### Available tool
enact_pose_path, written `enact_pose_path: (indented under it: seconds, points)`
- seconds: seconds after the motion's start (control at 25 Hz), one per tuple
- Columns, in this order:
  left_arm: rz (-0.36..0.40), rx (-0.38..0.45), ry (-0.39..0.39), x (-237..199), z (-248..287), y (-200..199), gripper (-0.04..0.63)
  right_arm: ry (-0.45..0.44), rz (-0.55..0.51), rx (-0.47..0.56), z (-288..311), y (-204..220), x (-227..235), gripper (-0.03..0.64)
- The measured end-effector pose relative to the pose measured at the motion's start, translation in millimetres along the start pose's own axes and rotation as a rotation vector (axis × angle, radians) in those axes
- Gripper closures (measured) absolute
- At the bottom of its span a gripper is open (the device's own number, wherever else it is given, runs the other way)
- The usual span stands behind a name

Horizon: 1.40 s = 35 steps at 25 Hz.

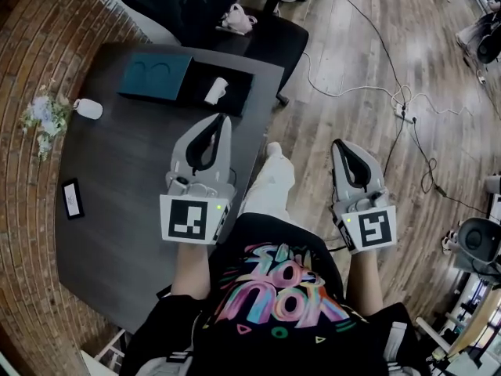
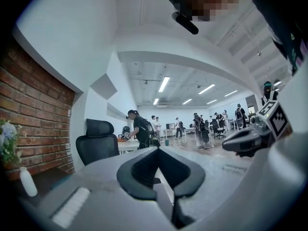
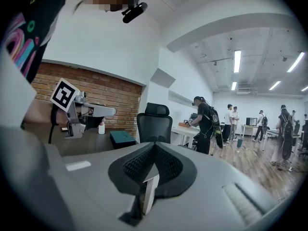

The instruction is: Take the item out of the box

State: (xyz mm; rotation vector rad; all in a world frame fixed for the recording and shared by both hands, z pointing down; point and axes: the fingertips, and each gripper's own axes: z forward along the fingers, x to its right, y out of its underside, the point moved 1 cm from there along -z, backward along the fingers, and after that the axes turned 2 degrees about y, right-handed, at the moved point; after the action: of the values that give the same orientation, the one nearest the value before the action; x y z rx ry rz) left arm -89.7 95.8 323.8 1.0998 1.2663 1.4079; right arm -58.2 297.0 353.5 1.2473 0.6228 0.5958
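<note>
Left gripper (image 1: 224,121) and right gripper (image 1: 339,144) side by side, pointing forward; both jaws closed, empty.

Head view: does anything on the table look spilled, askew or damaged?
Nothing stands out. The teal box half lies beside the black box half at the far edge of the table; the white item lies in the black one. The left gripper and right gripper are shut and empty, the right one off the table, over the floor.

left gripper (image 2: 157,149) jaws together, black chair (image 2: 97,148)
</note>
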Motion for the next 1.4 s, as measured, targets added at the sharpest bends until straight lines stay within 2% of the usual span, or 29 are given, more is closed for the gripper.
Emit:
enact_pose_path:
  seconds: [0.2, 0.52, 0.84, 1.0, 1.24, 1.4]
  points:
    - [-0.011, 0.012, -0.015, -11, 30, 1, 0.594, -0.048, -0.022, -0.002, 30, 0, 15, 0.617]
    - [-0.015, 0.018, -0.103, -53, 73, 0, 0.595, -0.127, -0.061, -0.004, 97, -14, 42, 0.617]
    - [-0.058, -0.003, -0.24, -110, 117, 0, 0.595, -0.225, -0.115, -0.039, 175, -32, 69, 0.617]
    - [-0.05, 0.008, -0.303, -142, 133, 3, 0.595, -0.285, -0.138, -0.055, 220, -39, 75, 0.617]
    - [-0.109, -0.058, -0.429, -181, 134, 21, 0.595, -0.4, -0.177, -0.063, 280, -49, 61, 0.617]
    - [-0.095, -0.05, -0.501, -198, 119, 21, 0.594, -0.46, -0.197, -0.038, 304, -61, 46, 0.617]
